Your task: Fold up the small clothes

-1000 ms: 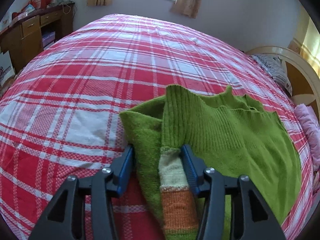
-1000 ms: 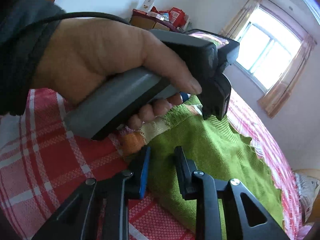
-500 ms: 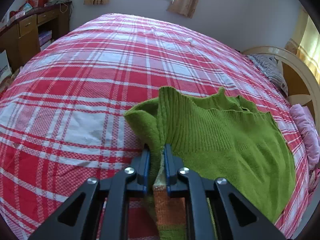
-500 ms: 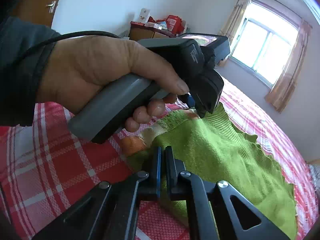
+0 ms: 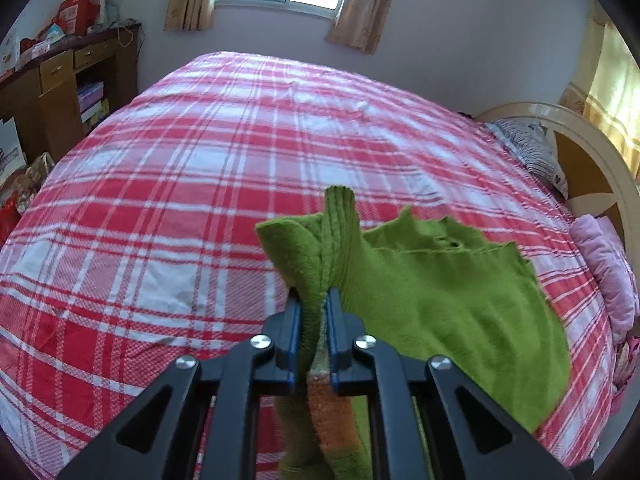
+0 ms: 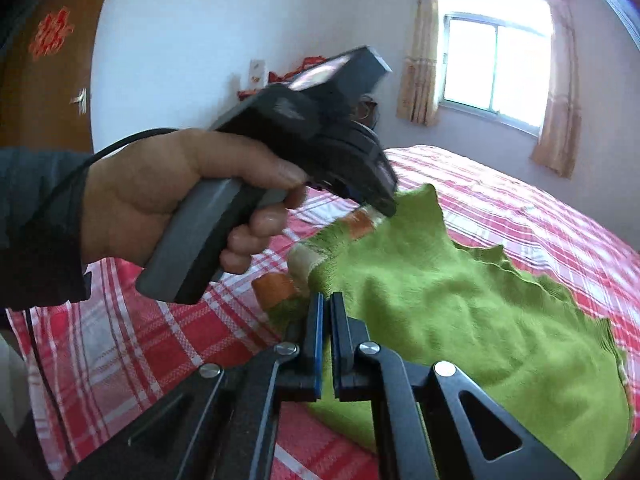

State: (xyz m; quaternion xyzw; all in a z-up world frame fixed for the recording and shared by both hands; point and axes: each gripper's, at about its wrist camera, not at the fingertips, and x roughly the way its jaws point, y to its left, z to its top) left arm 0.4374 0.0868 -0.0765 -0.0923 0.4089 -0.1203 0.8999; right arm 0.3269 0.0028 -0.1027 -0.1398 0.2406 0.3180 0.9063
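A small green knit sweater [image 5: 448,304] with an orange and cream striped cuff lies on the red plaid bed; it also shows in the right wrist view [image 6: 460,312]. My left gripper [image 5: 314,300] is shut on a bunched fold of the sweater by the striped cuff and holds it raised off the bed. My right gripper [image 6: 326,300] is shut on the sweater's near edge, just below the striped cuff. The hand-held left gripper [image 6: 376,196] shows in the right wrist view, above and left of my right one.
The bed [image 5: 180,184] with the red and white plaid sheet fills both views. A wooden desk [image 5: 60,80] with clutter stands at the left wall. A headboard [image 5: 592,176] and pink pillows [image 5: 604,268] are at the right.
Both grippers closed on the sweater from open a second ago. They have since lifted it, and the sweater's left side now rises off the bed.
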